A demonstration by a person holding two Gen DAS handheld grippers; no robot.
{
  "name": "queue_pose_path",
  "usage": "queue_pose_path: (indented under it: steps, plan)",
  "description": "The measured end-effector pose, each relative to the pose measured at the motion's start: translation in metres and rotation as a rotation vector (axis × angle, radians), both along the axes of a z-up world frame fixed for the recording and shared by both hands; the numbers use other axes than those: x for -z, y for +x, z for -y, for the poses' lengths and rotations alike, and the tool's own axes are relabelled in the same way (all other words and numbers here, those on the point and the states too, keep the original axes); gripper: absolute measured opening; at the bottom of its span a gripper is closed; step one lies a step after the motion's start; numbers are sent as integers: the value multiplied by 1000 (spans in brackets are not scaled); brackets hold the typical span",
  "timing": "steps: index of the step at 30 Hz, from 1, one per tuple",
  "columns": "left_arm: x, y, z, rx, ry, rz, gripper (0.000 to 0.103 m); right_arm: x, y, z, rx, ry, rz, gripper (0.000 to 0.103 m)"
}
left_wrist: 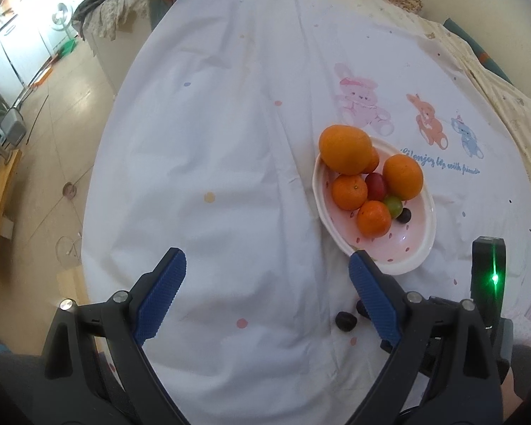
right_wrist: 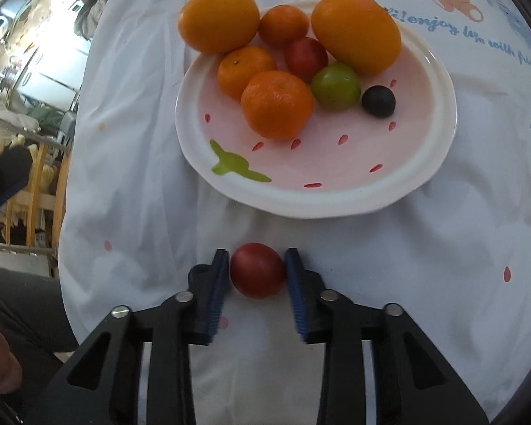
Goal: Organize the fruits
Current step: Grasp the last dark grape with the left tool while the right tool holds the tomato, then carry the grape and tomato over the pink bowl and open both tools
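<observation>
Pink strawberry-pattern plate (right_wrist: 336,184) on a white printed cloth (left_wrist: 230,141) over the tabletop, holding two large oranges, three mandarins, one red fruit, one green grape (right_wrist: 335,86) and one dark grape (right_wrist: 378,101). Right gripper (right_wrist: 257,271): fingers clamped on a second red fruit (right_wrist: 257,270), just in front of the plate's near rim. Left gripper (left_wrist: 267,276): fingers wide apart, empty, above bare cloth left of the plate; one dark grape (left_wrist: 346,320) loose on the cloth beside its right finger.

I read blue script on the cloth (left_wrist: 230,141): "Hi! enjoy life with friends", partly blurred, beside printed bears.
</observation>
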State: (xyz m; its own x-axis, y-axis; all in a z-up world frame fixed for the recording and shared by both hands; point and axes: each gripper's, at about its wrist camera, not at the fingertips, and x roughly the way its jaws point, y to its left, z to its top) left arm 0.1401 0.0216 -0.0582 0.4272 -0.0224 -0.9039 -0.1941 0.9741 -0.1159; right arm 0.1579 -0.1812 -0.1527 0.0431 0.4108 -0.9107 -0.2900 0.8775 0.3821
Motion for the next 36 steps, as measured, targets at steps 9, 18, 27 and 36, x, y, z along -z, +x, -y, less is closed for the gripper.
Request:
queue_pose_path:
  steps: [9, 18, 27, 36]
  plan:
    - [25, 3, 39, 156, 24, -60, 92, -27, 11, 49, 151, 102, 37, 33]
    - [68, -3, 95, 323, 27, -183, 70, -44, 12, 91, 254, 93, 87, 33]
    - [93, -6, 113, 352, 39, -254, 42, -60, 7, 90, 246, 98, 112, 33]
    - [89, -12, 108, 343, 16, -247, 21, -70, 4, 91, 258, 95, 135, 33]
